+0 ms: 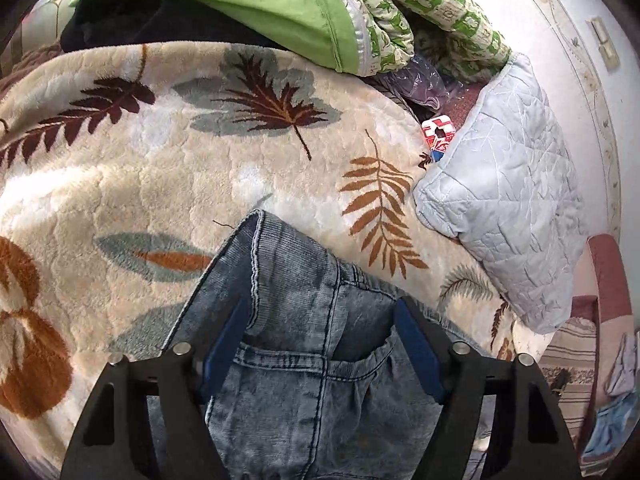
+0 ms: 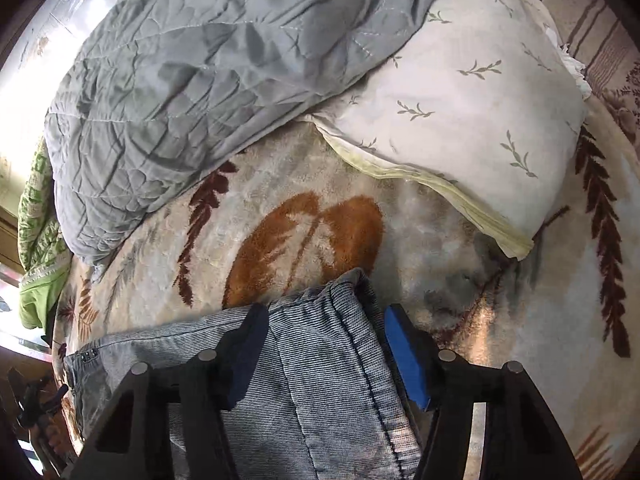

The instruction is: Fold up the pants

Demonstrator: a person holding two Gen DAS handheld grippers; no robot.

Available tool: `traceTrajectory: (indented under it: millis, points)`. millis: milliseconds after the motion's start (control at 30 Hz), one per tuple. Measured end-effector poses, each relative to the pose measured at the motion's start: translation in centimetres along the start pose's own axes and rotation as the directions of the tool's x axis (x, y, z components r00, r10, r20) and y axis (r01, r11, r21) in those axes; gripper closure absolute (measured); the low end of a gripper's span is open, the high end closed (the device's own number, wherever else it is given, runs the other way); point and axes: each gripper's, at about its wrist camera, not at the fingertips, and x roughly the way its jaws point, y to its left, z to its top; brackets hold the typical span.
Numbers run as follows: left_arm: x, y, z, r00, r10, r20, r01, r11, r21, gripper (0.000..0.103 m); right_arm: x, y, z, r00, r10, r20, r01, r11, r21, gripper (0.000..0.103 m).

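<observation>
Left wrist view. Nearest the lens: left gripper (image 1: 320, 344), black frame, blue pads (image 1: 222, 344), bottom centre. Jaws stand apart with the pants (image 1: 296, 320) between them; fabric bunches against both pads, but whether they clamp it I cannot tell. Pants are washed blue denim, waistband and a pocket seam visible, running from bottom centre up to mid-frame. They lie on a cream fleece blanket (image 1: 140, 168) with brown, rust and grey leaf print, filling the left and centre. Right of centre: pale blue quilted pillow (image 1: 508, 200). Just beside its upper left corner, a small red-and-white packet (image 1: 438, 132). Top centre: green cloth (image 1: 248, 4), with a green-patterned quilt (image 1: 424, 12) to its right.

Right wrist view. Nearest: right gripper (image 2: 324, 344), bottom centre, jaws apart, a folded denim edge between them; the left pad touches the fabric, a narrow gap shows at the right pad. Pants spread toward lower left. Same leaf blanket beneath. Upper left: grey quilted cover (image 2: 192, 80). Upper right: white pillow (image 2: 460, 100) with sprig print.
</observation>
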Motion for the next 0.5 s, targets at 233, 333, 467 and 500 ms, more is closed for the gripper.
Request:
traceTrajectory:
  millis: [233,333,467,500]
  points:
    - [1.4,0.6,1.6,1.0,0.005,0.012,-0.005,0.999,-0.042,0.037,0.7,-1.2,-0.6,1.0,-0.011,-0.017,0.011,1.0,-0.029,0.061]
    - [2.4,0.9,2.0,1.0,0.03,-0.007,-0.03,0.999,-0.045,0.037,0.8,-1.2,-0.6,1.0,-0.011,-0.016,0.01,0.999,-0.031,0.061]
    - [3.2,1.2,2.4,0.999,0.04,0.0,-0.04,0.998,-0.043,0.04,0.7,-1.1,-0.6,1.0,0.0,-0.013,-0.001,1.0,-0.032,0.061]
    - [3.4,1.2,2.5,0.999,0.052,0.002,-0.052,0.998,-0.03,0.054,0.9,-1.0,-0.6,1.0,-0.006,-0.018,0.006,0.999,-0.043,0.061]
